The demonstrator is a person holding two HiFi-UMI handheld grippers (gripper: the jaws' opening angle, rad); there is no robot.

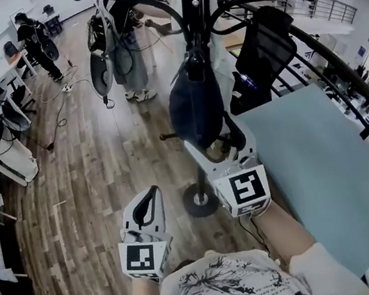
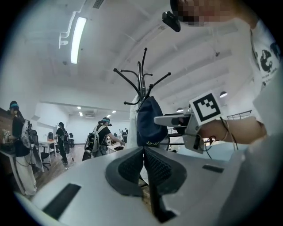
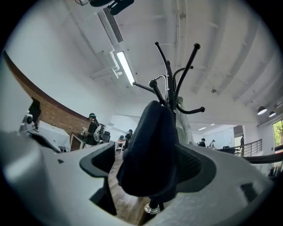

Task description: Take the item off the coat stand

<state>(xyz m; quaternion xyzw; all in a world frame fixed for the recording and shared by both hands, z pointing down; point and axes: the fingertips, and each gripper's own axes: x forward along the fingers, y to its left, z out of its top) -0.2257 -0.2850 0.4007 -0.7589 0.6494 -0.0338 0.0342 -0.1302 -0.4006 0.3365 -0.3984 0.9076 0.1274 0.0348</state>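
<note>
Head view: the dark blue cap (image 1: pixel 195 109) hangs on the coat stand (image 1: pixel 192 8). Your right gripper (image 1: pixel 221 145) reaches up at the cap's lower edge. Your left gripper (image 1: pixel 152 195) sits lower, apart.
Left gripper view: jaws clenched together, nothing between them.
Right gripper view: jaws released wide, with the cap hanging between them from its hook.

This is a big work room, like an office. It has a wood floor (image 1: pixel 97 173), desks (image 1: pixel 18 63), long lights (image 2: pixel 77 39) and people (image 1: pixel 34 39).
</note>
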